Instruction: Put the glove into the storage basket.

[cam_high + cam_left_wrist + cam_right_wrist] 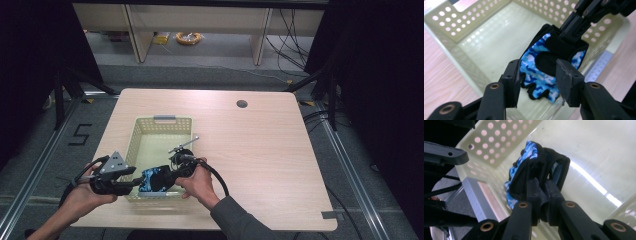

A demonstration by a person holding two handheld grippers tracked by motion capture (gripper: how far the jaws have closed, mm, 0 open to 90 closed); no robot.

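Note:
A fingerless glove (151, 180) in blue camouflage with black palm patches hangs over the near end of the pale yellow perforated basket (164, 120). My right gripper (542, 192) is shut on the glove's black cuff (544, 162) and holds it up from the right. My left gripper (537, 72) stands open just in front of the glove (541, 67). Its pads are apart, with the glove's finger end beyond them and not pinched. In the left gripper view the right gripper (571, 27) comes down from the upper right onto the glove.
The basket's floor (499, 37) is bare beyond the glove. A grey handle tab (164, 118) sits on its far rim. The wooden table (260, 145) has a round cable hole (242, 104) at the far right. Shelving and cables lie on the floor beyond.

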